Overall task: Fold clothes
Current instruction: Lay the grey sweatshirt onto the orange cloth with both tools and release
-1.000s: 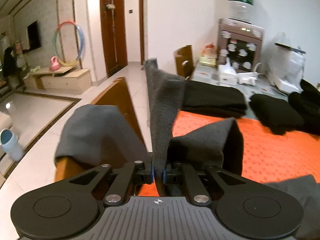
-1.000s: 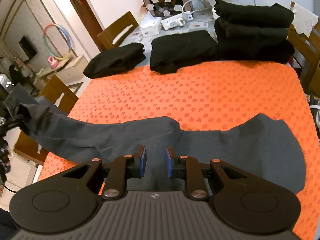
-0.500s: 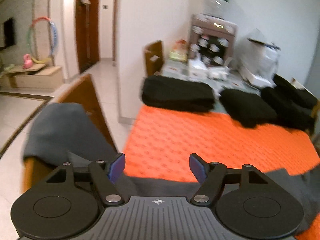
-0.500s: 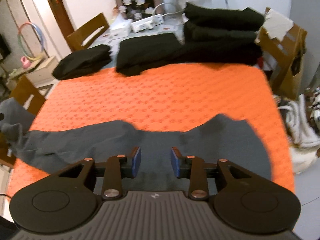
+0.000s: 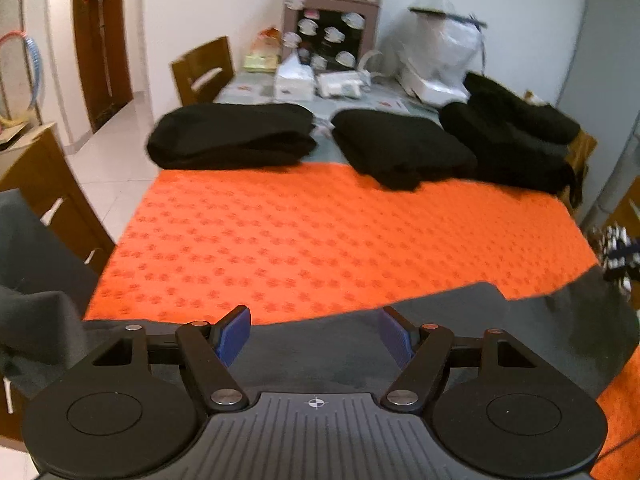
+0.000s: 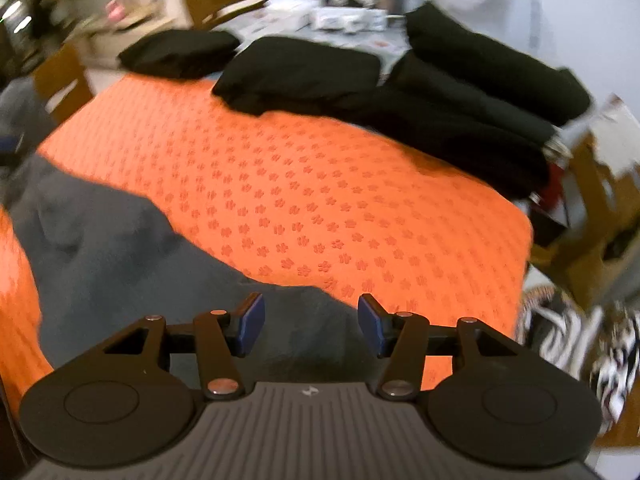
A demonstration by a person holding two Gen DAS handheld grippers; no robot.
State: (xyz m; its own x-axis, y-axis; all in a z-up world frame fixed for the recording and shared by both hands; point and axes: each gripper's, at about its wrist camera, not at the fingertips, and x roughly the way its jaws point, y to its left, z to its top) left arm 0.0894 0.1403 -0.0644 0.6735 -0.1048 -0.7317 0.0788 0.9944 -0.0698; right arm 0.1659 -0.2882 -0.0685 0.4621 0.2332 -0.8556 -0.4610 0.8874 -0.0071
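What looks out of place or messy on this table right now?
The dark grey garment is the odd one out: it lies unfolded and rumpled along the near edge of the orange cloth, one end trailing off the table's left side. The black clothes at the far edge are folded in piles.

Near edge of the grey garment [image 5: 320,356] behind the claw body; striped heap [image 6: 580,344] at right, motion-blurred.
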